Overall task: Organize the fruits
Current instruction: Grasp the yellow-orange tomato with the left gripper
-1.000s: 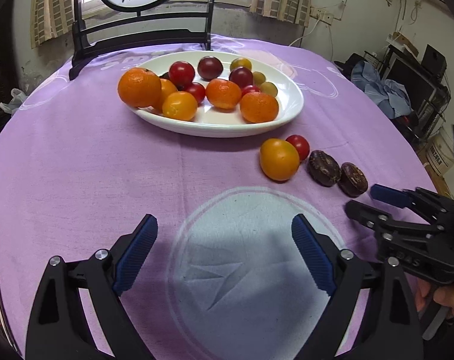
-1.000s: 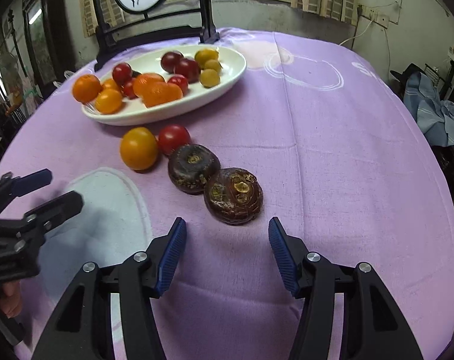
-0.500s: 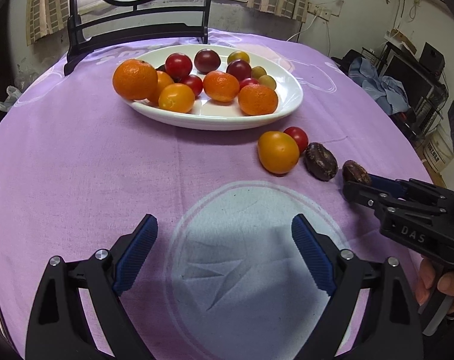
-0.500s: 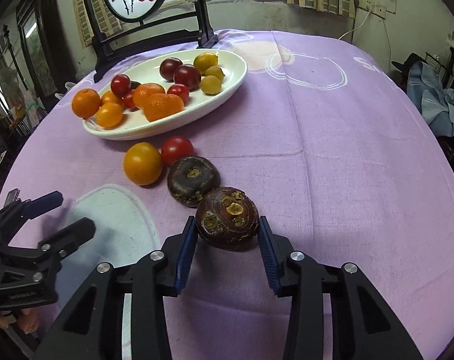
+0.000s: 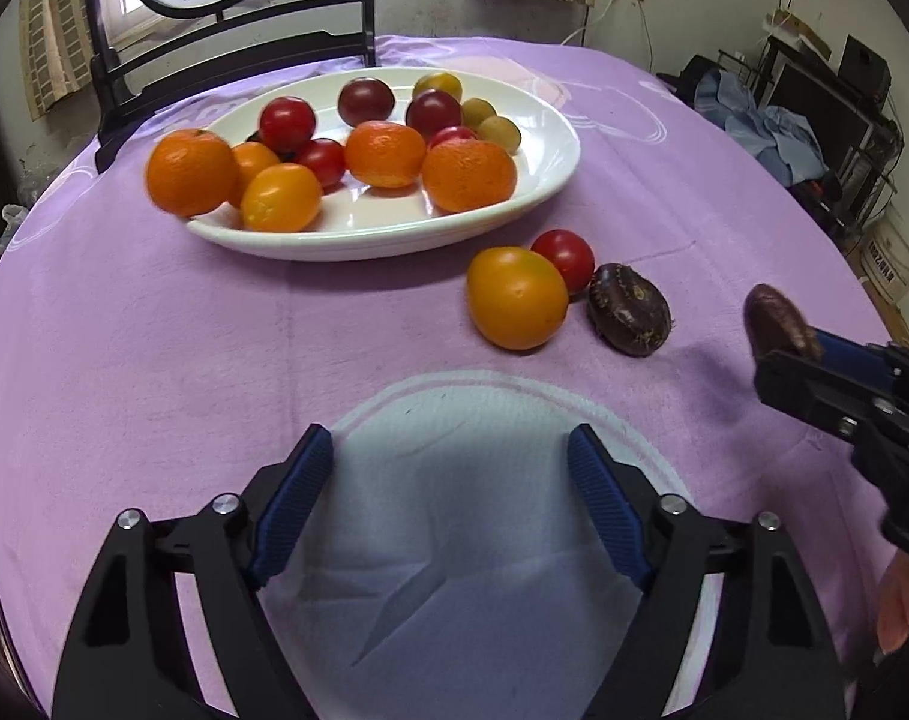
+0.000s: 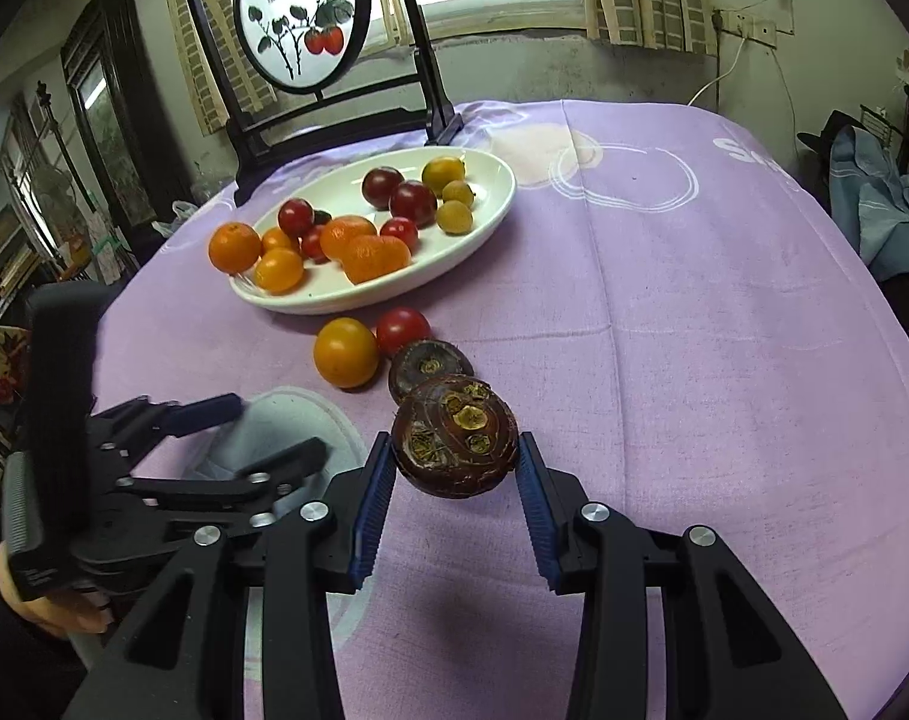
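I have the right gripper [image 6: 454, 474] clamped on a dark fruit [image 6: 456, 447], lifted off the surface near the middle, while the empty left gripper [image 5: 451, 498] is closing; next I carry it to the plate [image 6: 490, 204] toward the far edge.

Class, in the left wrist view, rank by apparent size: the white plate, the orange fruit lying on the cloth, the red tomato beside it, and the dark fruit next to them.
1. white plate
2. orange fruit
3. dark fruit
4. red tomato

The tomato lies slightly farther away, but looks clearly smallest.
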